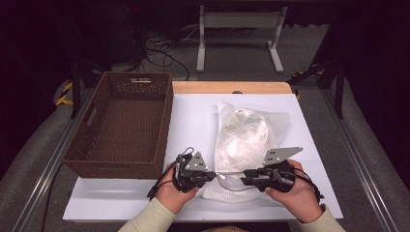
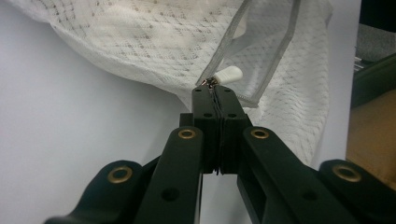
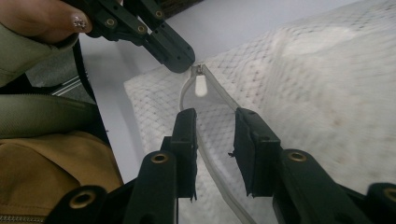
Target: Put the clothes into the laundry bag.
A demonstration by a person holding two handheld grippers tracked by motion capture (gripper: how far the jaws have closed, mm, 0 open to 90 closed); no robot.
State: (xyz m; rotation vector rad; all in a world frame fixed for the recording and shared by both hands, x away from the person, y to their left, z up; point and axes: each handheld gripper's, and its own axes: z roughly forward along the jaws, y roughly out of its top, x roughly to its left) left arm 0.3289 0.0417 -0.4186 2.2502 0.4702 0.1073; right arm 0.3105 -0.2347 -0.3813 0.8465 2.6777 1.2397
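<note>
Both forearms come in over the near edge of the white table top [image 1: 193,121], the hands turned inward so the two grippers point at each other just above the near end of the white mesh bag [image 1: 244,140]. The left gripper [image 1: 212,175] lies nearly level in the left hand [image 1: 171,193], aimed rightward; its jaws are pressed together on the end of the bag's zipper, right beside the metal slider, with the white zipper pull [image 2: 229,74] poking out just beyond the fingertips. The right gripper [image 1: 244,180], held in the right hand [image 1: 295,193], points leftward along the bag's near end. Its jaws stand apart, astride the grey zipper tape [image 3: 210,158], which runs up between the fingers [image 3: 187,135] without either pad pressing on it; the zipper pull hangs a little ahead of those fingers, near the tip of the left gripper. The bag lies lengthwise on the right half of the surface, its near end close to the near edge, with pale contents showing through the mesh. A brown wicker basket [image 1: 164,116] sits along the left edge. No brand, label or readable writing can be made out on the bag, the basket or the grippers.
</note>
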